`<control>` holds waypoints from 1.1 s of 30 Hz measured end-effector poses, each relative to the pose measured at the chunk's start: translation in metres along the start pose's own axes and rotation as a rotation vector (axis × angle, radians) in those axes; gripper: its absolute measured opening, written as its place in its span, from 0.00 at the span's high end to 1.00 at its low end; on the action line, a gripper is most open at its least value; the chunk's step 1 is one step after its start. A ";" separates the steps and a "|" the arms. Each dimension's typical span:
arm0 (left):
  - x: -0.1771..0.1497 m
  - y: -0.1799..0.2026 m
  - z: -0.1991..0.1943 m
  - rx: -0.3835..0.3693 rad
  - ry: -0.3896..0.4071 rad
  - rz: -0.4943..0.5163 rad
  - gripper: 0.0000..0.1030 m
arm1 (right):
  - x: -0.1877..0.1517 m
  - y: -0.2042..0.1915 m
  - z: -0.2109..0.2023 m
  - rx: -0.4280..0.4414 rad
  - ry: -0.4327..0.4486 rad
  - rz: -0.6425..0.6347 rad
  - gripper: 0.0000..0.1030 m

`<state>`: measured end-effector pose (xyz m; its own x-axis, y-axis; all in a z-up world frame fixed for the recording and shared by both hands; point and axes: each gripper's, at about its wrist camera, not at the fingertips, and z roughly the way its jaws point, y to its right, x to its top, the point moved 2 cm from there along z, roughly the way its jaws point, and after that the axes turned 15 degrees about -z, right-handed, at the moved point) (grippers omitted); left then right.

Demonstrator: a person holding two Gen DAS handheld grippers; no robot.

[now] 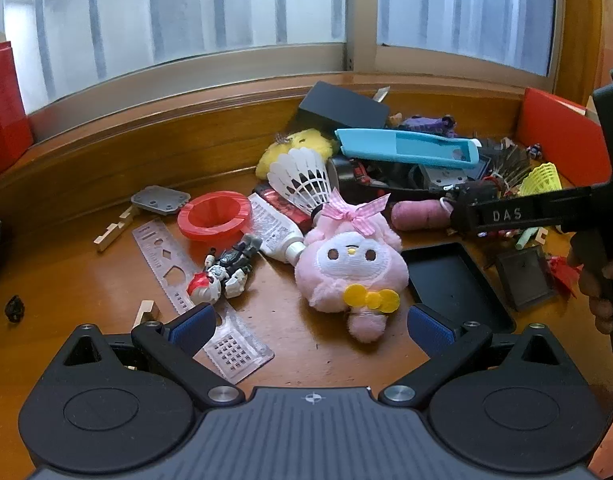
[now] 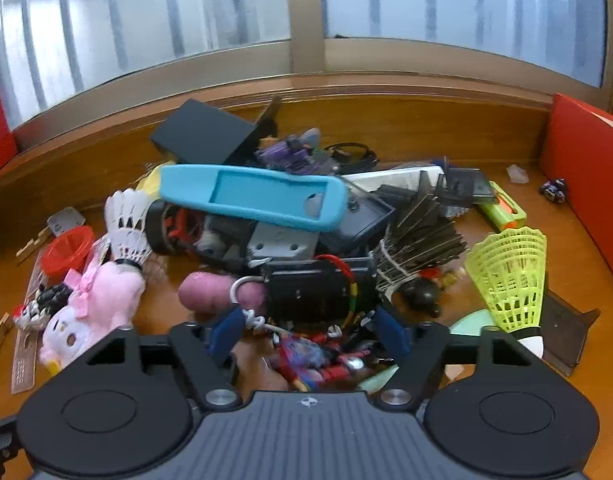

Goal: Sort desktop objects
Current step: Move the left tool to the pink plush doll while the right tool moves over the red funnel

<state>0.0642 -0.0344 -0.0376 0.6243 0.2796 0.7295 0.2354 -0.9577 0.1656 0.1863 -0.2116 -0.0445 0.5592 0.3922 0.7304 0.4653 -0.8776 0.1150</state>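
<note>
Clutter everywhere on this wooden surface (image 1: 86, 280), so picking order matters.

Left wrist view: the left claw (image 1: 310, 326) hangs wide open with nothing in it, just short of the pink plush (image 1: 352, 268), which lies face up between a toothpaste tube (image 1: 276, 228) and a black tray (image 1: 454, 284). A toy figure (image 1: 226, 272) rests on a clear stencil ruler (image 1: 198, 292) under the left blue pad. The right claw (image 1: 472, 208) reaches into the pile from the right side.

Right wrist view: the right claw (image 2: 308, 330) is partly open, its pads straddling a black box with wires (image 2: 314, 288) and hanging over a tangle of small red and blue toys (image 2: 318, 356). I don't see the pads pressing on anything, so nothing held. Beside it sit a pinkish roll (image 2: 214, 292), a green shuttlecock (image 2: 510, 276) and a bundle of dark sticks (image 2: 418, 240); a blue silicone case (image 2: 258, 196) lies on top further back.

My take: go for one item only, and watch the white loop of cord (image 2: 242, 292) by the left pad, it'd probably drag neighbours along. Close square on the box's sides, lift straight.
</note>
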 end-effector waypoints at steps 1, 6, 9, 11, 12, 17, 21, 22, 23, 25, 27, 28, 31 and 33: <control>0.000 -0.001 -0.001 -0.001 0.002 -0.001 0.00 | 0.000 -0.003 -0.001 0.001 -0.003 -0.011 0.34; 0.001 -0.002 -0.005 -0.001 0.011 0.004 0.00 | 0.001 -0.014 -0.005 0.018 -0.008 -0.044 0.37; 0.001 -0.003 -0.008 0.002 0.014 0.008 0.00 | 0.001 -0.019 -0.007 0.027 -0.008 -0.047 0.37; 0.001 -0.004 -0.009 0.004 0.015 0.009 0.00 | 0.001 -0.021 -0.008 0.039 -0.004 -0.046 0.38; 0.001 -0.005 -0.010 0.006 0.015 0.008 0.00 | 0.001 -0.023 -0.010 0.046 -0.001 -0.046 0.38; 0.000 -0.012 -0.011 0.015 0.011 0.000 0.00 | 0.002 -0.032 -0.014 0.076 0.007 -0.056 0.38; 0.000 -0.016 -0.013 0.023 0.012 -0.001 0.00 | 0.004 -0.044 -0.017 0.138 0.021 -0.069 0.44; 0.000 -0.016 -0.013 0.028 0.013 0.002 0.00 | 0.004 -0.048 -0.018 0.154 0.025 -0.074 0.47; -0.001 -0.017 -0.013 0.032 0.014 0.006 0.00 | 0.005 -0.052 -0.019 0.167 0.028 -0.082 0.50; -0.002 -0.018 -0.013 0.044 0.016 0.019 0.00 | 0.005 -0.059 -0.022 0.188 0.035 -0.099 0.50; -0.004 -0.021 -0.012 0.060 0.015 0.028 0.00 | 0.005 -0.064 -0.023 0.194 0.038 -0.119 0.50; -0.006 -0.023 -0.011 0.065 0.011 0.026 0.00 | 0.005 -0.066 -0.024 0.197 0.040 -0.125 0.50; -0.010 -0.031 -0.007 0.072 -0.014 0.006 0.00 | 0.005 -0.067 -0.028 0.229 0.044 -0.113 0.50; -0.012 -0.037 -0.005 0.075 -0.031 -0.013 0.00 | 0.003 -0.066 -0.032 0.258 0.051 -0.103 0.50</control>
<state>0.0449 -0.0029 -0.0490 0.6435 0.2948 0.7064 0.2981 -0.9465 0.1234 0.1354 -0.1616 -0.0284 0.4675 0.4559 0.7573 0.6810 -0.7320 0.0202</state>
